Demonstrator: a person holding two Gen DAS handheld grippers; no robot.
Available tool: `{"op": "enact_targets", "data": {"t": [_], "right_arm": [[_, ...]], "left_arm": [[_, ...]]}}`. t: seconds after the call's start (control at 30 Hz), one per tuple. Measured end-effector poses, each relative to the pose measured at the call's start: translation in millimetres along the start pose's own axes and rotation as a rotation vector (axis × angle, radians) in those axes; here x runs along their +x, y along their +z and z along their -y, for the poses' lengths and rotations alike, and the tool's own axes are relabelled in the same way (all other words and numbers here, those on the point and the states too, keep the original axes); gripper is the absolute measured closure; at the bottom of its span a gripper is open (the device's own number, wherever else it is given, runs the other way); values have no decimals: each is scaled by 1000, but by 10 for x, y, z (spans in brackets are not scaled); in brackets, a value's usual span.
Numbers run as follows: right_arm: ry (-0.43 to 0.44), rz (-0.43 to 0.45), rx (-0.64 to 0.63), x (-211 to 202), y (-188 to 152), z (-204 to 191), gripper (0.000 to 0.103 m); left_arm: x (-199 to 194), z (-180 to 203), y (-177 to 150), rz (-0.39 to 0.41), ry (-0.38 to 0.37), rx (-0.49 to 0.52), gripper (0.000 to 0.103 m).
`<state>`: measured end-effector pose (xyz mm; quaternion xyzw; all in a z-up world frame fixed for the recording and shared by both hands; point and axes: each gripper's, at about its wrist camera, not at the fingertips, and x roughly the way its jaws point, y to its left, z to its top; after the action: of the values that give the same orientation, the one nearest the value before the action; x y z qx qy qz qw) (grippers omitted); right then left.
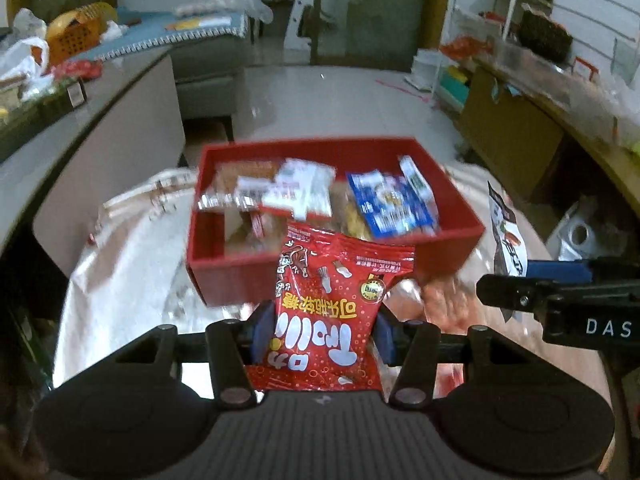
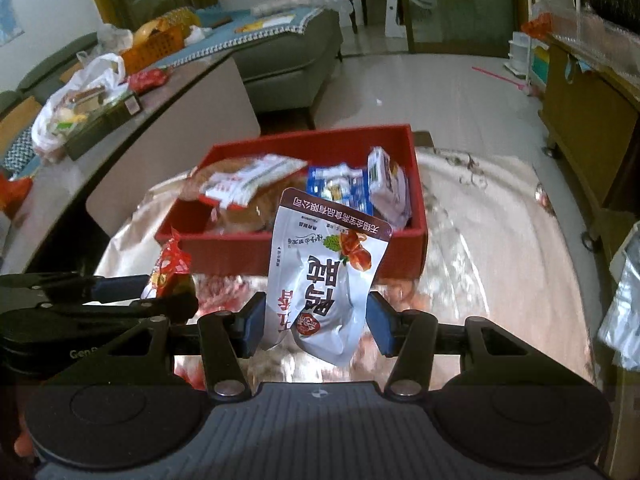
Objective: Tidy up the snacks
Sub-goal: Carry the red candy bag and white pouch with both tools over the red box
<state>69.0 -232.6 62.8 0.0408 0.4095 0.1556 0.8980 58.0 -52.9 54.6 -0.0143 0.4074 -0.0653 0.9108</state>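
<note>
A red tray (image 1: 456,236) (image 2: 418,184) with several snack packets stands on a shiny foil-covered table. My left gripper (image 1: 324,330) is shut on a red candy bag (image 1: 340,308), held up in front of the tray's near wall. My right gripper (image 2: 316,322) is shut on a white snack pouch (image 2: 324,276) with a brown top band, also raised before the tray. In the left wrist view the right gripper (image 1: 560,300) and its pouch (image 1: 506,236) show at the right. In the right wrist view the left gripper (image 2: 100,300) and its red bag (image 2: 170,268) show at the left.
A long grey counter (image 1: 100,120) (image 2: 180,92) with bags, an orange basket (image 1: 76,32) and boxes runs along the left. A grey sofa (image 2: 288,52) stands behind. Wooden cabinets (image 1: 512,128) and white shelves line the right. Tiled floor lies beyond the table.
</note>
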Motion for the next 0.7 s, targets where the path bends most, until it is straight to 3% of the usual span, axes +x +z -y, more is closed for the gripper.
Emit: {"op": "enact_targets", "data": {"t": [0.33, 0.7], "right_arm": [[25, 56, 17, 208, 464, 73, 42], [19, 52, 21, 606, 825, 164, 42]], "left_arm": [[247, -99, 494, 75, 41, -79, 59], [751, -142, 847, 74, 98, -95, 58]]}}
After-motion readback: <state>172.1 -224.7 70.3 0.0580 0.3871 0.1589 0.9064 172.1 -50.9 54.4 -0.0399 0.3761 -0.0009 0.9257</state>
